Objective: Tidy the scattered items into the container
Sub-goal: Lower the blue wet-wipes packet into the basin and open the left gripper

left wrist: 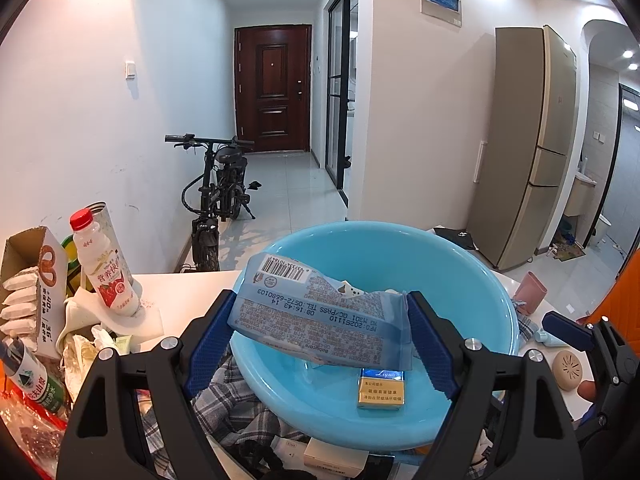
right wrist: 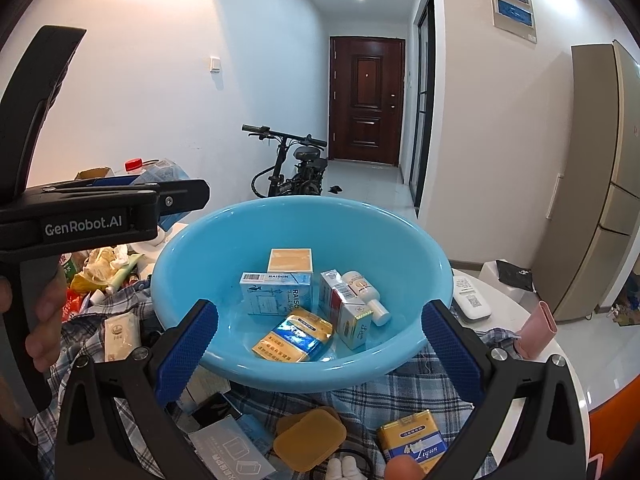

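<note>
A light blue basin [left wrist: 472, 280] [right wrist: 400, 232] stands on a checked cloth. My left gripper [left wrist: 320, 332] is shut on a pale blue wipes packet [left wrist: 320, 316] and holds it over the basin's near side. The left gripper's body also shows at the left in the right wrist view [right wrist: 100, 208]. My right gripper [right wrist: 320, 348] is open and empty at the basin's near rim. Inside the basin lie several cigarette packs [right wrist: 294, 338], a RAISON box [right wrist: 274, 292], a small white bottle [right wrist: 366, 290] and a tan square box [right wrist: 290, 260].
On the cloth in front lie a yellow Liqun pack [right wrist: 414, 440], a yellow soap-shaped case [right wrist: 310, 436] and a white carton [right wrist: 232, 456]. A pink holder [right wrist: 540, 330] and white remote [right wrist: 472, 298] lie right. Bottles [left wrist: 106, 264], a carton [left wrist: 36, 288] and wrappers crowd the left.
</note>
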Demonstrator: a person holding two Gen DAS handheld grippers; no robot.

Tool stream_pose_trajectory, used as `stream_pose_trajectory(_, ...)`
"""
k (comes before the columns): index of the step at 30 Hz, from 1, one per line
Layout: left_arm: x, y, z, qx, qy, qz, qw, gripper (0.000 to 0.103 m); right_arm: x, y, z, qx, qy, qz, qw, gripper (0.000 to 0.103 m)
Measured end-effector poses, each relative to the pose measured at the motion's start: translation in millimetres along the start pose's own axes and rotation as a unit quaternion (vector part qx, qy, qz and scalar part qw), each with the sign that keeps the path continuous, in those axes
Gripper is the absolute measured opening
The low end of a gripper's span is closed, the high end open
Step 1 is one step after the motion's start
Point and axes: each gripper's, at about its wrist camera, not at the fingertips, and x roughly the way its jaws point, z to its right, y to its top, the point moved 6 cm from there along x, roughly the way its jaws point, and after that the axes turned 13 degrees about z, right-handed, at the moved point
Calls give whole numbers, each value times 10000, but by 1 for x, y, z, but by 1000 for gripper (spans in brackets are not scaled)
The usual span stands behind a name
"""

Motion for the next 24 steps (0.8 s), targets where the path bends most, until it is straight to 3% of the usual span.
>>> stream_pose_trajectory(24,0,-2,6,53,-30,-36,10000,82,-1,-2,-5,-105,6,-23,9999,103)
